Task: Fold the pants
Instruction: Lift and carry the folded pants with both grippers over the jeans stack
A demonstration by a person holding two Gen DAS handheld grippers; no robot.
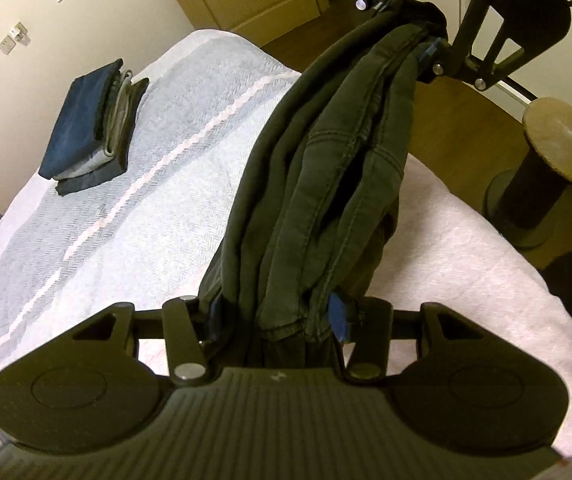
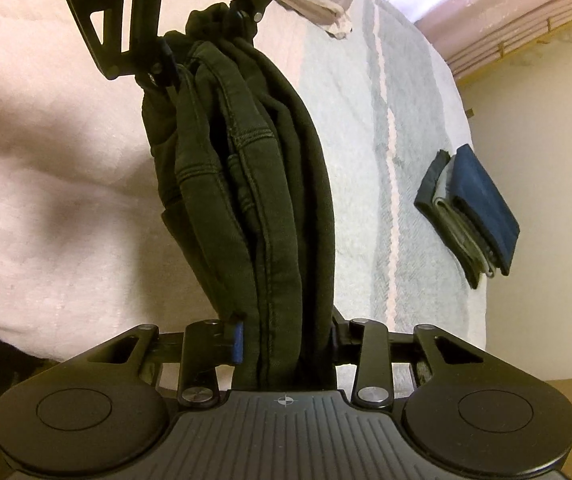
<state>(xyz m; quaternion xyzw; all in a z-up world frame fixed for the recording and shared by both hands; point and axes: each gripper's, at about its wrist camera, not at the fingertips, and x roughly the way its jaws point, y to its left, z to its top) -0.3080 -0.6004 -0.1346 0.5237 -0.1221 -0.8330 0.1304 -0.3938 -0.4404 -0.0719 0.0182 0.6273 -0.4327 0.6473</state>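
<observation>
Dark olive-black jeans (image 1: 326,184), bunched into a thick folded bundle, strung in the air between the two grippers above the bed (image 1: 85,232)

Left gripper (image 1: 277,320) at 6 o'clock in the left wrist view, fingers clamped on one end of the bundle, blue pads (image 1: 340,316) pressed into the denim. Right gripper (image 1: 426,46) at 1 o'clock in that same view, fingers closed on the far end of the fabric

From the right wrist view, right gripper (image 2: 286,336) at 6 o'clock, fingers squeezed tight around the jeans (image 2: 253,184), a blue pad (image 2: 238,340) showing at the left edge of the cloth. Left gripper (image 2: 205,40) at 12 o'clock, gripping the opposite end

Double stitched seams running along the folds; bundle hanging clear of the bedspread, not touching it

Pale grey herringbone blanket (image 1: 133,168) with a light stripe across the bed, pinkish cover (image 1: 466,248) beside it. Stack of folded clothes (image 1: 93,132), navy piece on top, lying on the blanket at 10 o'clock, well apart from the jeans; same stack (image 2: 474,208) at 3 o'clock in the right view

Round-topped stool (image 1: 562,148) on the wooden floor at 3 o'clock beside the bed
</observation>
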